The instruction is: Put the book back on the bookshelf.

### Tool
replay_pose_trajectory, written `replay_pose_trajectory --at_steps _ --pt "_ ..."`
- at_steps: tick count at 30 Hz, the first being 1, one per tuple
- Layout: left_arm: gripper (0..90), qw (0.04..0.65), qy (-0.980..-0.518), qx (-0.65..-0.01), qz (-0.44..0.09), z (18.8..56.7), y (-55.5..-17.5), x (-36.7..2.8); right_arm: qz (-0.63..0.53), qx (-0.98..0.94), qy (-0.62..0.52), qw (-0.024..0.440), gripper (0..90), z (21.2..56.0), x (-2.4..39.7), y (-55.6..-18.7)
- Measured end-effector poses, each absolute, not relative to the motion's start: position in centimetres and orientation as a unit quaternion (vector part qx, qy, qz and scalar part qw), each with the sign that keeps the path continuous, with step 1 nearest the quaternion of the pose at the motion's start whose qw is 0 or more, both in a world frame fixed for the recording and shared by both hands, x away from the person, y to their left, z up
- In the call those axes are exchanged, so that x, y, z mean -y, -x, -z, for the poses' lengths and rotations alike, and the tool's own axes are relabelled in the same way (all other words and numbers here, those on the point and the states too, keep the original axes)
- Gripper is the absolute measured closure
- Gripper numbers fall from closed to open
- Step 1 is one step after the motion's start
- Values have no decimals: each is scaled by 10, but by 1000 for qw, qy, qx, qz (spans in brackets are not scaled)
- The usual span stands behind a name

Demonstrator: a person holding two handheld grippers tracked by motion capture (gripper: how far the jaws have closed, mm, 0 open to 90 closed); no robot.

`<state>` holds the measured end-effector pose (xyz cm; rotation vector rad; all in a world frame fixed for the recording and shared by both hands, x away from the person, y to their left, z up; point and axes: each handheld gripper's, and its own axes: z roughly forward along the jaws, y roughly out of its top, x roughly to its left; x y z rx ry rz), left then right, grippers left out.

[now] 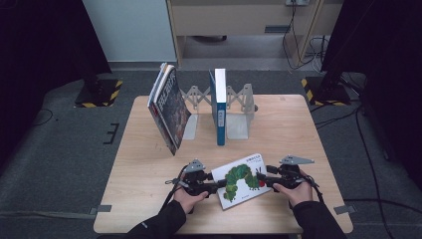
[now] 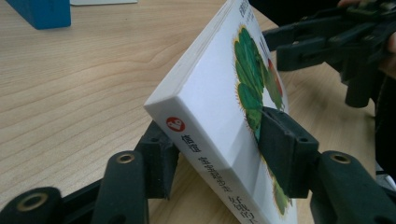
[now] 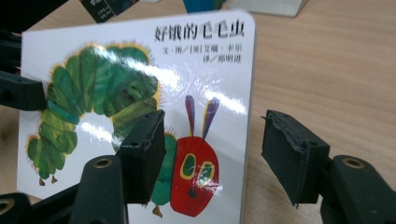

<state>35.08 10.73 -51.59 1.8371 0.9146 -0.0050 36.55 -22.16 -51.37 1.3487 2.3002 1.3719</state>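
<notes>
A white board book [image 1: 241, 179] with a green caterpillar and red head on its glossy cover is seen near the table's near edge, between the two grippers. Its left end is raised off the wood, so the cover is tilted. A small red logo and dark lettering are carried on its thick white spine [image 2: 205, 158].

1. One pale wooden worktop [image 1: 149, 164].
2. Two black hand-held claws: left claw [image 1: 215, 187], right claw [image 1: 263, 180].
3. One white caterpillar picture book [image 1: 241, 180], near, between the claws.
4. One upright blue book [image 1: 219, 107], far centre.
5. Dark leaning books [image 1: 169, 107], far left; number unclear.
6. One grey expanding metal bookend rack [image 1: 239, 107].
</notes>
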Motion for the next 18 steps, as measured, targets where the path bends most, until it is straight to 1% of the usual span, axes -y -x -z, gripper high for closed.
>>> replay_pose_trajectory --at_steps 3,12,18 --pt "509 521 -766 -377 2 514 -350 -107 -458 -768 -444 59 406 516 219 -366" --pt "513 525 -769 -365 9 515 -347 -101 -462 -770 -436 63 420 514 219 -367" --pt "536 522 -777 -352 13 515 -343 -95 -468 -775 -421 60 423 512 216 -367"
